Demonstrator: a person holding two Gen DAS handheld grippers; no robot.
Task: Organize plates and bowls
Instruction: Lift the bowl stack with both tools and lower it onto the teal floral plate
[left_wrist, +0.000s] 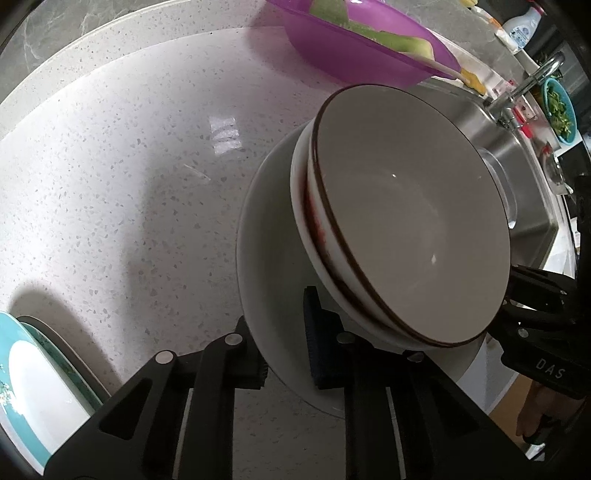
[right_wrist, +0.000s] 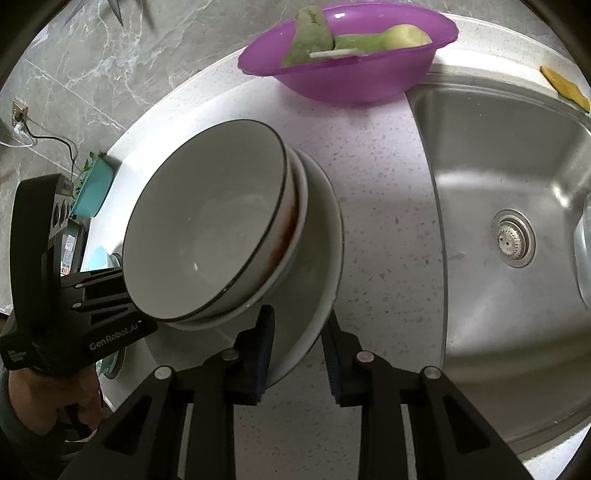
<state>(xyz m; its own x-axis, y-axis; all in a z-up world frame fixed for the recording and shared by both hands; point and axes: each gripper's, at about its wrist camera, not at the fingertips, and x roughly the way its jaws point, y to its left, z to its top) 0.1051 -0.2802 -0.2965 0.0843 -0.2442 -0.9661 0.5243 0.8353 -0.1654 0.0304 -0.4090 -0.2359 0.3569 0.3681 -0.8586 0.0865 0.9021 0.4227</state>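
Your white plate (left_wrist: 273, 236) sits on the speckled surface (left_wrist: 129, 166) at the sink (right_wrist: 509, 184) edge, carrying two nested bowls (left_wrist: 413, 221) with dark rims; a red smear shows between them. Your left tool (left_wrist: 286, 354) is clamped on the plate's rim at 6 o'clock in its own view. Your right tool (right_wrist: 297, 354) straddles the opposite rim; you cannot tell whether its pads press. A purple basin (right_wrist: 351, 59) lies at 12 o'clock, a teal plate (left_wrist: 26, 373) cut off at 8.

Both grippers point steeply down: the left gripper (left_wrist: 286, 352) pinches a rim, and the right gripper's (right_wrist: 297, 352) fingers straddle it.
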